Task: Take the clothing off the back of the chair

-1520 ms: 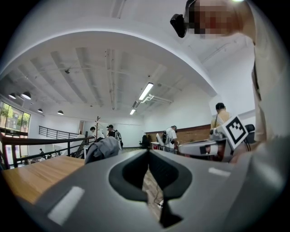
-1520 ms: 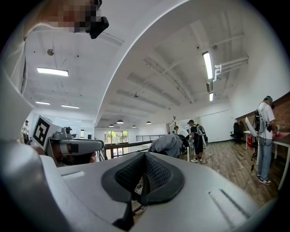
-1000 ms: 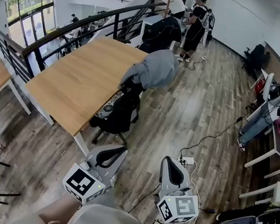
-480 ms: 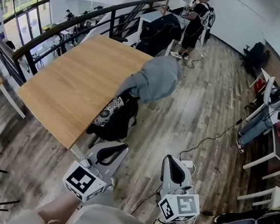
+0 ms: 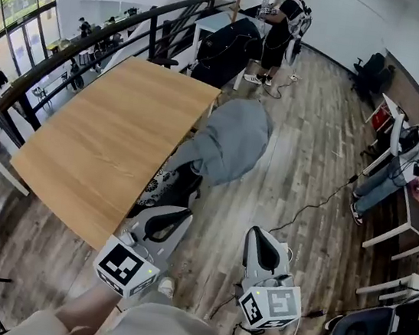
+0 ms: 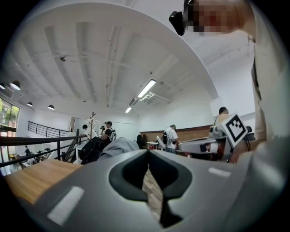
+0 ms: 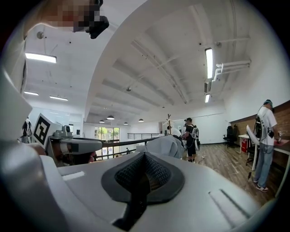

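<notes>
With our left gripper (image 5: 176,217) and right gripper (image 5: 256,233) both closed on nothing, the grey clothing (image 5: 230,141) hung over the chair (image 5: 169,190) back just ahead beside the table (image 5: 96,147), slanting away rightward, nearer our left gripper, untouched.

Clothing (image 5: 233,139): on chair (image 5: 169,190) back, at bench (image 5: 97,139) right edge. Left claw (image 5: 175,216), right claw (image 5: 256,235): near, short of chair.
</notes>
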Action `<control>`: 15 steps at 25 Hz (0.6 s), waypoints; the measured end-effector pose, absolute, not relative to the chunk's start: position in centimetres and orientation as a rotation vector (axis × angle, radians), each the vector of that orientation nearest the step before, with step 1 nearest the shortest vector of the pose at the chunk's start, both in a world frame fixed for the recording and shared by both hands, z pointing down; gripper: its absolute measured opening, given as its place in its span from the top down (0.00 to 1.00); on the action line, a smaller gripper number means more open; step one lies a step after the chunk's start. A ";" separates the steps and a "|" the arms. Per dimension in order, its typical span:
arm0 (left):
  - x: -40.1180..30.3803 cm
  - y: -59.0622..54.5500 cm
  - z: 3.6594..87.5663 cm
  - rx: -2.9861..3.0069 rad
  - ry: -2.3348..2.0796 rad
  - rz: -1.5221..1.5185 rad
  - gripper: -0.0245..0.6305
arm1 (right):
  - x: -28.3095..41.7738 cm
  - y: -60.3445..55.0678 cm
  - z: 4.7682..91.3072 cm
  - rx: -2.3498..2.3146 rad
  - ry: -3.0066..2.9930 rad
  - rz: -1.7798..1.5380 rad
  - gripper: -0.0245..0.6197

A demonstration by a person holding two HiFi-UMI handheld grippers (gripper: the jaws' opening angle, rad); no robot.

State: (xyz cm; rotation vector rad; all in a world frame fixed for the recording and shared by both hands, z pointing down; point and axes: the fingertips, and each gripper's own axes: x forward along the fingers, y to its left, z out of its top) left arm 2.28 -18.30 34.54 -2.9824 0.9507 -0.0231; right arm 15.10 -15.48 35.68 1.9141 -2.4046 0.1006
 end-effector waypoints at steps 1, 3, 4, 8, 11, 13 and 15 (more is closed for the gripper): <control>2.1 -19.3 34.5 -2.983 0.942 -0.022 0.96 | 14.9 -16.3 35.6 1.922 -2.399 0.097 0.96; 2.1 -20.9 34.4 -2.982 0.924 -0.021 0.96 | 14.8 -17.8 35.4 1.937 -2.404 0.088 0.96; 2.1 -21.6 34.4 -2.980 0.915 -0.020 0.96 | 14.6 -18.3 35.4 1.944 -2.419 0.089 0.96; 2.6 -23.5 34.2 -2.972 0.882 -0.011 0.96 | 13.8 -20.0 34.8 1.952 -2.442 0.060 0.96; 2.7 -24.3 34.0 -2.978 0.882 0.010 0.96 | 13.6 -21.1 35.0 1.932 -2.434 0.059 0.96; 2.6 -24.8 34.3 -2.982 0.889 0.012 0.96 | 13.7 -21.8 35.5 1.925 -2.440 0.075 0.96; 2.5 -25.5 35.0 -2.988 0.904 -0.002 0.96 | 14.0 -22.4 35.9 1.926 -2.451 0.097 0.96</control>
